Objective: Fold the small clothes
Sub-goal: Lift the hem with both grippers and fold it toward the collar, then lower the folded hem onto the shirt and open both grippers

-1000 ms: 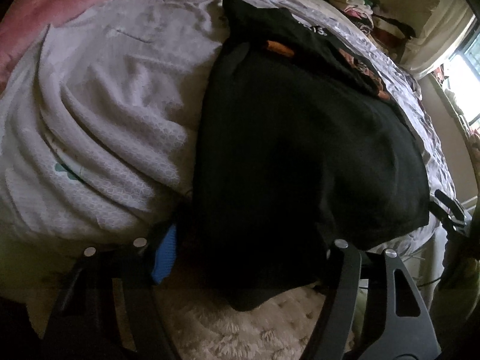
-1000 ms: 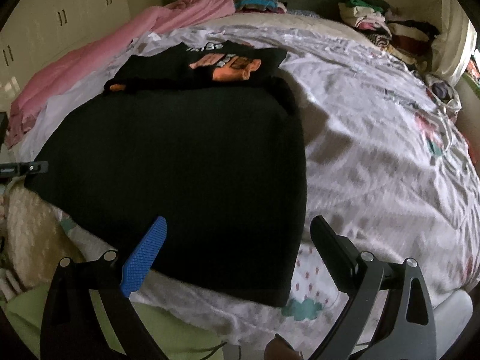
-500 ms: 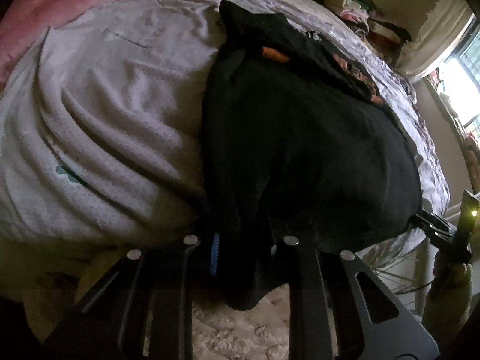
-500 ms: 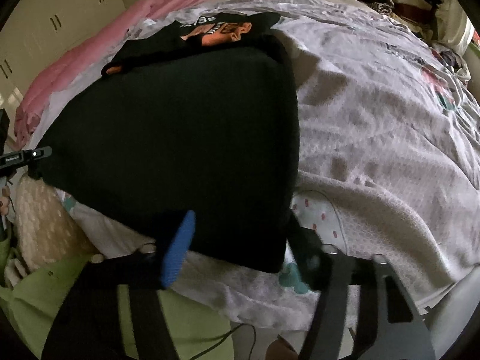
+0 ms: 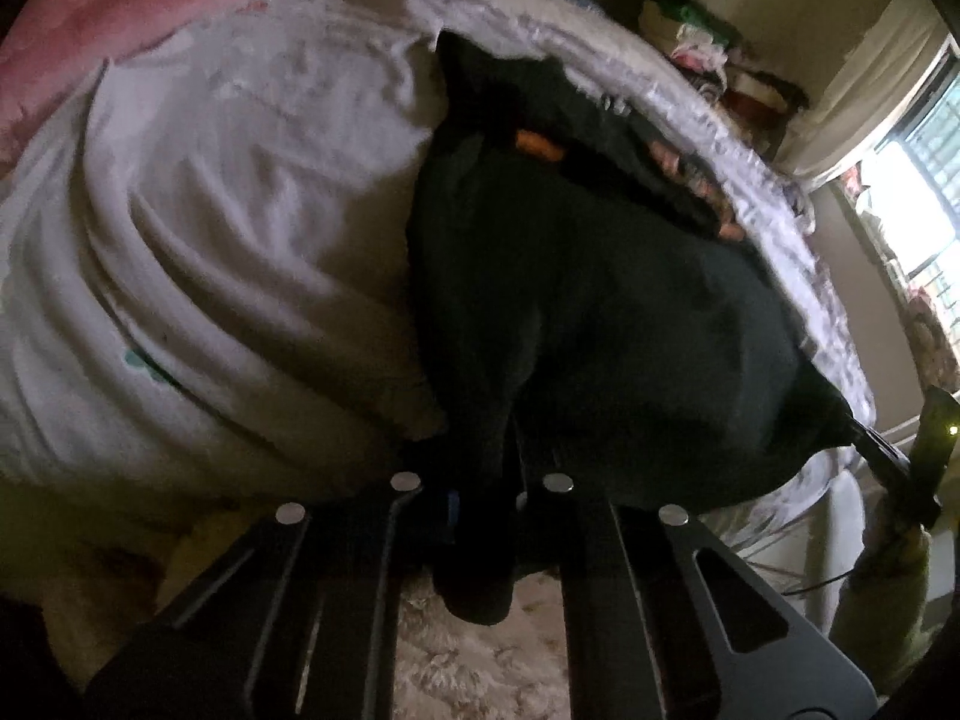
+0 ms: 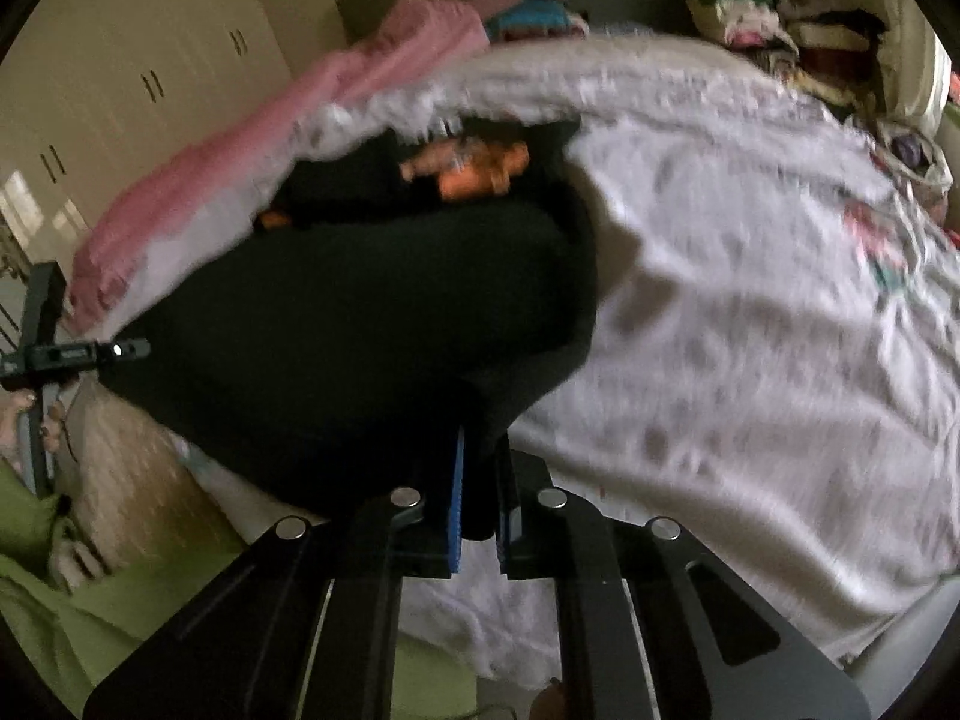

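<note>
Black garment (image 6: 372,324) hem pinched betw. both grippers' jaws.

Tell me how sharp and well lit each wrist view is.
Left wrist: dim, the black garment nearly featureless, the window blown out, mild blur. Right wrist: brighter, but the bedspread and the garment's orange print are smeared by motion blur. Both bend at the edges.
</note>
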The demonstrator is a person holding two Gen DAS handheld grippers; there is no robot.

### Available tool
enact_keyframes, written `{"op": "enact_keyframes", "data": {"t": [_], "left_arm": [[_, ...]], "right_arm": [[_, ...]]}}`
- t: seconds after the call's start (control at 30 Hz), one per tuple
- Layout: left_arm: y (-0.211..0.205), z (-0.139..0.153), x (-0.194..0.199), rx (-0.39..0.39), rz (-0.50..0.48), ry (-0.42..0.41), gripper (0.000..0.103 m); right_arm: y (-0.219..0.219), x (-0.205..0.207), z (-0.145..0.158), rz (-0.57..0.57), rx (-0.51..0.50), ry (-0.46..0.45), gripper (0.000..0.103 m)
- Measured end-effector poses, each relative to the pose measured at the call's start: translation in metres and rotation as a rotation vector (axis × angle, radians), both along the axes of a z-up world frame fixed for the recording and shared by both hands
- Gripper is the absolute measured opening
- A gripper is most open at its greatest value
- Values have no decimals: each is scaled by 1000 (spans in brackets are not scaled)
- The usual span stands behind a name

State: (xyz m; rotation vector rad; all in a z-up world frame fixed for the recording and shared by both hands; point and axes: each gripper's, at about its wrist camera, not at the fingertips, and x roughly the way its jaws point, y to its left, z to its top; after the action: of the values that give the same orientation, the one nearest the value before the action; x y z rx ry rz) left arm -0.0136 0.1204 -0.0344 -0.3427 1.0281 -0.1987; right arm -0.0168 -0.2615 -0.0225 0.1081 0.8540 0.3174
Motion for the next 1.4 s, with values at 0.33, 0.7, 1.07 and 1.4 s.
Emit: {"op": "enact_keyframes", "data": {"t": [0.33,0.7,1.07,1.4], "left_arm": [[7,53,21,-48,13,-115,3],[19,84,54,-79,66,-178,2],[18,107,91,-49,96,-218,3],[19,108,124,-46,135,-224,3]], "right_arm": [[-11,22,57,-57,69,-185,7],[-16,56,97,-112,76,-308,7],[-11,105,118,-152,47,-358,7],[-11,139,115,-193,39,-341,7]]}}
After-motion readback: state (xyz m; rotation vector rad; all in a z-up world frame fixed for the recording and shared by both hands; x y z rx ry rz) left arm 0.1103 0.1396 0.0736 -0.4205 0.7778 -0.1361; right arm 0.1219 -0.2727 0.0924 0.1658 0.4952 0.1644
